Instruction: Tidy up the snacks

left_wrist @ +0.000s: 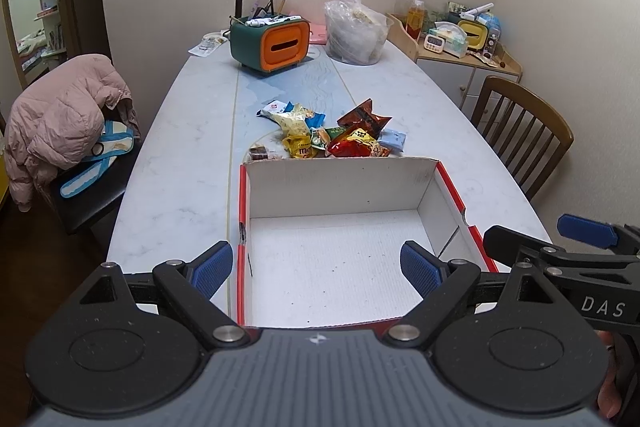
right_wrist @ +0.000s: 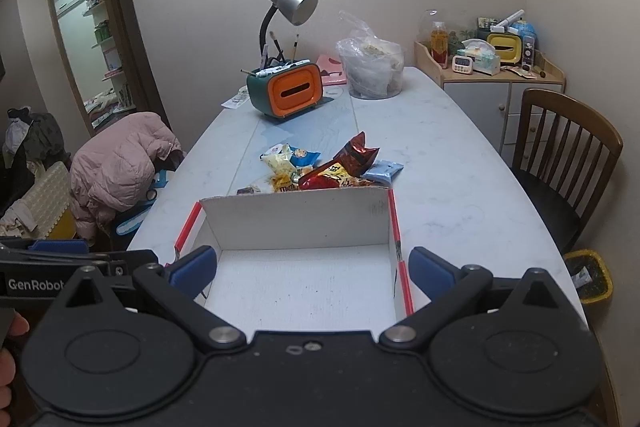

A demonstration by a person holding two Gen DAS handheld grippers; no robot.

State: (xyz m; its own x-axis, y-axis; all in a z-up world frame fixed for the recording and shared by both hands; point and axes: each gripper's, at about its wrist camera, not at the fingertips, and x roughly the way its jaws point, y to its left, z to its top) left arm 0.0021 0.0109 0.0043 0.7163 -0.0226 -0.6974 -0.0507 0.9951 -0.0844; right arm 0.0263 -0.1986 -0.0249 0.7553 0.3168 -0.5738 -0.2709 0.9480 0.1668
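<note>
One box (left_wrist: 340,267), lengthwise toward snacks (left_wrist: 332,135)

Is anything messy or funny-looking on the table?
Yes. The snacks lie in a jumbled heap on the table just behind the box, some overlapping each other, and none are in the box yet; it is empty. Both tongs, left and right, are open and hold nothing.

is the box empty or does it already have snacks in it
Empty. The box shows only its bare white floor in both wrist views; the snack packets all lie in a pile on the table beyond its far wall.
</note>
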